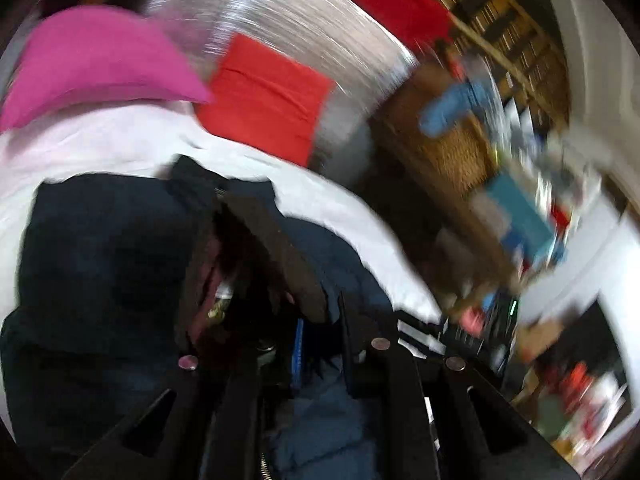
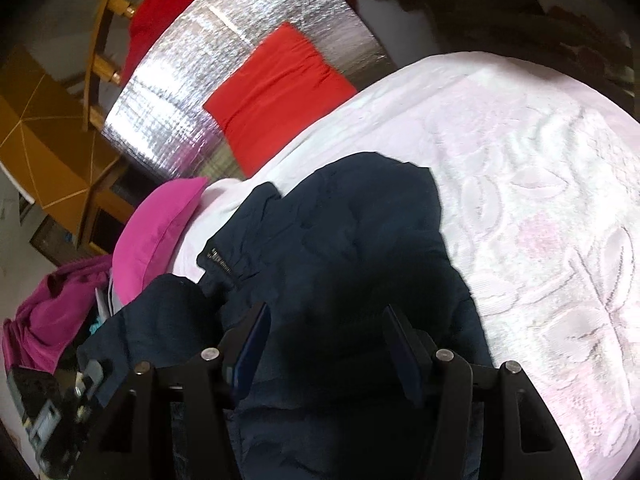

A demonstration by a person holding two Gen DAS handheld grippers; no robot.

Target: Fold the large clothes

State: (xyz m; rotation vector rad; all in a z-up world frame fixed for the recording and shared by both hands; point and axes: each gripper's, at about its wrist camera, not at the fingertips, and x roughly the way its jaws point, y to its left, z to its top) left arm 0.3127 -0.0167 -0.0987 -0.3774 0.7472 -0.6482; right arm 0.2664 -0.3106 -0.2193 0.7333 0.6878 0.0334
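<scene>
Pink pillow (image 2: 160, 236) beside navy jacket (image 2: 340, 240).

One navy jacket (image 2: 340, 232), one pink pillow (image 2: 156, 232), one folded red cloth (image 2: 276, 92), one white bedspread (image 2: 540, 200).

No text, label, brand or number could be read in either view. The small pale tag on the navy padded jacket (image 2: 344, 248), near its zip in the right wrist view, carried marks too tiny to make out, and the left wrist view was blurred.
</scene>
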